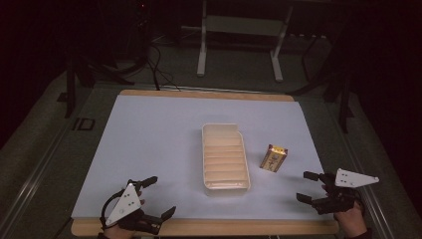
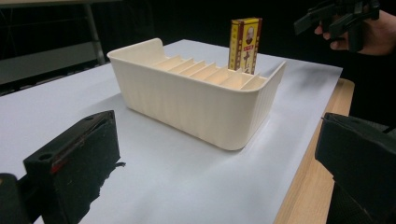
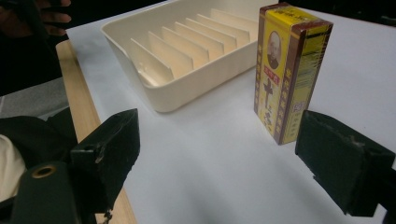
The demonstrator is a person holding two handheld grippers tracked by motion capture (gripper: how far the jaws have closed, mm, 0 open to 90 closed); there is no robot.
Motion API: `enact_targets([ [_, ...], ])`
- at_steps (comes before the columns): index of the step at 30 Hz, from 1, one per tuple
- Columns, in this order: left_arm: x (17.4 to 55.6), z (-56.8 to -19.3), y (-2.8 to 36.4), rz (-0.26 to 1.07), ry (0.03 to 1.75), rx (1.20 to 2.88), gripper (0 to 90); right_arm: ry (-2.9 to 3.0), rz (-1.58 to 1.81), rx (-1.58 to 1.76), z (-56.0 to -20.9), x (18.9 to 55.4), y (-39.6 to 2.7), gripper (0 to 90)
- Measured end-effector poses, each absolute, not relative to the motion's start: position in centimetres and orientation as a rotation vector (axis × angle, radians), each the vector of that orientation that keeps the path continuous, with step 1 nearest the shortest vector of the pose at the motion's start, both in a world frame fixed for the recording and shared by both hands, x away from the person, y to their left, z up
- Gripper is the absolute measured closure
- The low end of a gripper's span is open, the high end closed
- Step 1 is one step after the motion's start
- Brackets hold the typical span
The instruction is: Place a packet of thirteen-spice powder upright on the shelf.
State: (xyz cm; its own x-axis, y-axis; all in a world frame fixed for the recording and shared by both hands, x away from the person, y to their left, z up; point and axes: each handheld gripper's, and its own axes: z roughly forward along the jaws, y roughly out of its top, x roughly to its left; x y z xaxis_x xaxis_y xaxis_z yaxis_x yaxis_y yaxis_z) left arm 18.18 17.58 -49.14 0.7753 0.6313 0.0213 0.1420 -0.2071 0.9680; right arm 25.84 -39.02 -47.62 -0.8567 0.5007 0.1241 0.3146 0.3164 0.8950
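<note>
A cream tray [image 1: 225, 185] with several inner dividers lies on the white sheet near the table's middle. Just right of it a yellow and brown box [image 1: 274, 158] stands upright. My left gripper [image 1: 159, 196] rests open at the sheet's near left, empty, with the tray wall [image 2: 196, 105] and the box [image 2: 244, 44] ahead of it. At the near right my right gripper [image 1: 307, 186] is open and empty too. In the right gripper view the box [image 3: 285, 70] stands just beyond the wide-apart jaws, untouched, beside the tray [image 3: 187, 88].
The white sheet [image 1: 159, 134] covers a wooden table whose bare front edge [image 1: 209, 228] runs below both grippers. A metal stand [image 1: 239, 30] and cables sit on the dark floor beyond the table. The other hand and gripper [image 2: 336, 16] hover past the box.
</note>
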Motion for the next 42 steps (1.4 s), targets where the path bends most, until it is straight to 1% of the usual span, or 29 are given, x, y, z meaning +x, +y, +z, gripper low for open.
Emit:
enact_targets([
  [10, 18.8, -49.5, 17.2, 0.497, 0.616, 1.769, 0.4, 2.499, 1.498, 0.709, -48.0, 26.4, -38.9, 13.9],
  [22, 18.8, -49.6, 17.2, 0.486, 0.612, 1.779, 0.4, 2.714, 1.288, 0.625, -47.6, 27.3, -37.6, 14.0],
  [31, 18.8, -49.7, 17.0, 0.484, 0.602, 1.795, 0.4, 2.890, 1.013, 0.586, -47.6, 27.9, -36.2, 14.0],
  [42, 18.8, -49.7, 16.8, 0.476, 0.597, 1.806, 0.4, 3.047, 0.621, 0.550, -47.4, 28.4, -33.5, 14.0],
])
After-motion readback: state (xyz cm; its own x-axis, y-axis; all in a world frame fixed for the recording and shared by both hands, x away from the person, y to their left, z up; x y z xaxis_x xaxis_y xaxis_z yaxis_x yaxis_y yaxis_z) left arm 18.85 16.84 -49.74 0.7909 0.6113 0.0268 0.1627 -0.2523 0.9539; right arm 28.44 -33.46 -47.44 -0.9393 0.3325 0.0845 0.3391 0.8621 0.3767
